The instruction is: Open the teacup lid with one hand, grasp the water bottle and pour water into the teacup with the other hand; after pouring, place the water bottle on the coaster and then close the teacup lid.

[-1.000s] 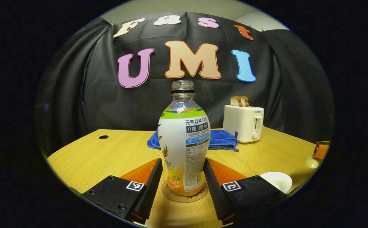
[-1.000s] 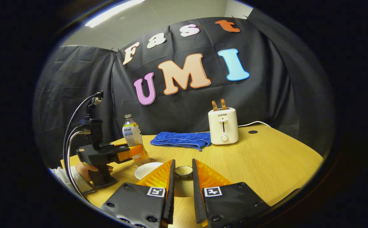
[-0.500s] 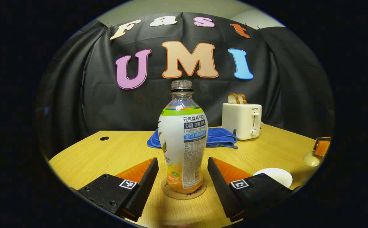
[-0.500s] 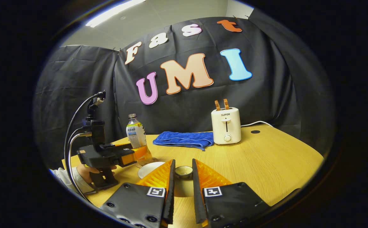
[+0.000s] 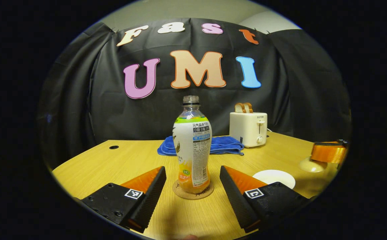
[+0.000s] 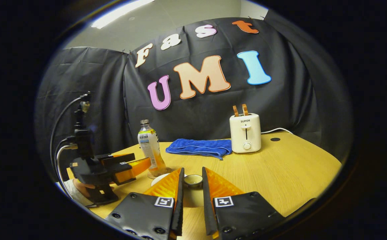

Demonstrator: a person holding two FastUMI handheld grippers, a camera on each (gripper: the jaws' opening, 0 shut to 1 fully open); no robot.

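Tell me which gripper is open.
The left gripper: its fingers stand wide apart, clear of the bottle on the coaster. The right gripper pinches the lid.

Left gripper [image 5: 193, 175] hangs low over the desk, fingers spread wide; right gripper [image 6: 192, 182] narrowed (pinching something small).

And the water bottle [image 5: 192, 146] is down, standing upright and capless dead centre of the left gripper view, white label around its body, orange liquid at the bottom. Its base sits squarely on the round cork coaster [image 5: 193, 193]. At four o'clock from the bottle lies a white saucer [image 5: 274, 176] flat on the wood. In the right gripper view, at six o'clock, there's the teacup lid [image 6: 193, 180], a small pale piece with a dark-rimmed knob up top, held level.
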